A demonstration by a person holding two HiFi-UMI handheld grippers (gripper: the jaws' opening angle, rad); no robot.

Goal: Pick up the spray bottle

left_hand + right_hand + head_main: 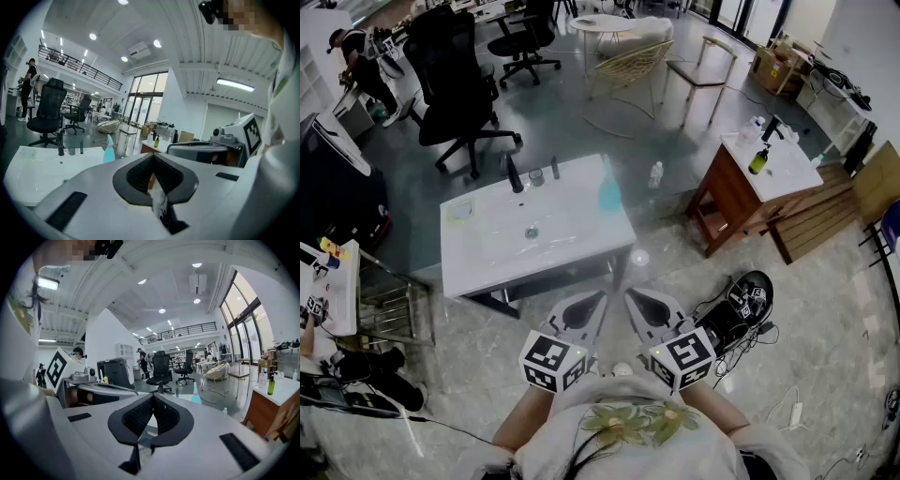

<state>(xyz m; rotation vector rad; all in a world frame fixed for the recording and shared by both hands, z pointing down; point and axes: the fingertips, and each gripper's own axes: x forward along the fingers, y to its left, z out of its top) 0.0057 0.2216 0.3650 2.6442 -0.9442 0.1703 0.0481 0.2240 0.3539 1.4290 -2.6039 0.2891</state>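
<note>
The spray bottle is teal with a pale top and stands upright near the far right corner of the white sink counter. It also shows in the left gripper view as the teal bottle, and in the right gripper view. Both grippers are held close to the person's body, short of the counter's near edge and well apart from the bottle. My left gripper has its jaws together with nothing between them. Beside it, my right gripper is shut and empty too.
A black faucet and small cups stand at the counter's far edge. A wooden cabinet with bottles on top is to the right. Cables and a black device lie on the floor near my right gripper. Office chairs stand beyond the counter.
</note>
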